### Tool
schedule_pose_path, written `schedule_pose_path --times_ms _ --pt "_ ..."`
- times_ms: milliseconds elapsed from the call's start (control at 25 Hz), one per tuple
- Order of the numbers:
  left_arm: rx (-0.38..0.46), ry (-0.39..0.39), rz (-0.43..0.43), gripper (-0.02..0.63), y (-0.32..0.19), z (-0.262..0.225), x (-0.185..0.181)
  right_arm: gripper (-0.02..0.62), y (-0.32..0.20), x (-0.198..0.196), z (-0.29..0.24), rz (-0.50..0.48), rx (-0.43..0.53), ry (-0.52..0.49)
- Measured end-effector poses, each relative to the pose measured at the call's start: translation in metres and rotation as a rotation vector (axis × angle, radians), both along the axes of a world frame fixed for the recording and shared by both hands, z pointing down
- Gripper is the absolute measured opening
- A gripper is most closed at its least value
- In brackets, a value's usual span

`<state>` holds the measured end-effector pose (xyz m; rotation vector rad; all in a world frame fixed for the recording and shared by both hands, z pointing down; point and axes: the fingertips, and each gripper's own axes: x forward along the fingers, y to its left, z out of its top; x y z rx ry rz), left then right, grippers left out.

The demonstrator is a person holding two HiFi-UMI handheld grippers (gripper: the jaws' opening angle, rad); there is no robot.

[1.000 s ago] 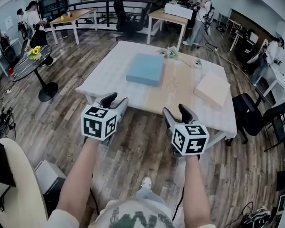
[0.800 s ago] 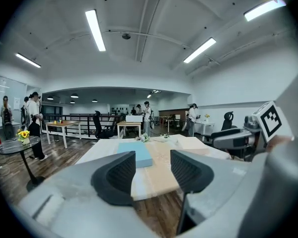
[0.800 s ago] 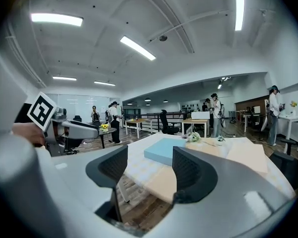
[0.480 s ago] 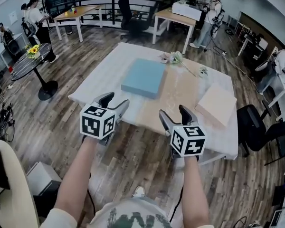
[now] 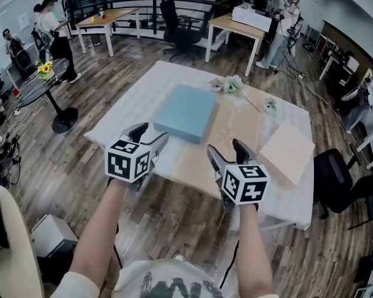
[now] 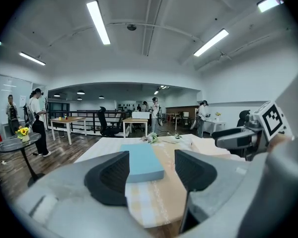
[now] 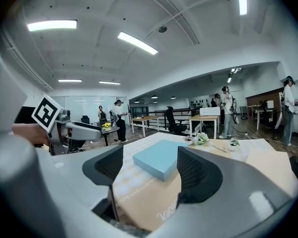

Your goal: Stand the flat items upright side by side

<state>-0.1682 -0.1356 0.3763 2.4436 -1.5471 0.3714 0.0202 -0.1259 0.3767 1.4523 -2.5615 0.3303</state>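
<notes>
My left gripper [image 5: 151,132] and right gripper [image 5: 225,146] have just been spreading their empty jaws above the near edge of the pale cloth-covered table [image 5: 137,101], facing a flat light-blue rectangular slab [image 5: 185,112].

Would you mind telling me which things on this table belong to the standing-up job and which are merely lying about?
Job: blue slab, lying flat; beige slab, lying flat near the table's right edge.
Lying about: flower bunch; small flower sprig, both at the far side.
</notes>
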Motion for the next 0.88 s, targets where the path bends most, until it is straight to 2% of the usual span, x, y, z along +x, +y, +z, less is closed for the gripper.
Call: schedule_pose_path --times_ms 440,880 --pt "-0.009 -0.030 -0.018 0.288 -0.048 0.005 -0.016 0.344 -0.050 -0.010 0.015 -0.008 -0.041 -0.011" --pt "-0.059 -0.018 0.046 0.288 -0.171 0.035 -0.046 0.344 -0.160 -0.038 0.048 0.048 -0.118 0.011"
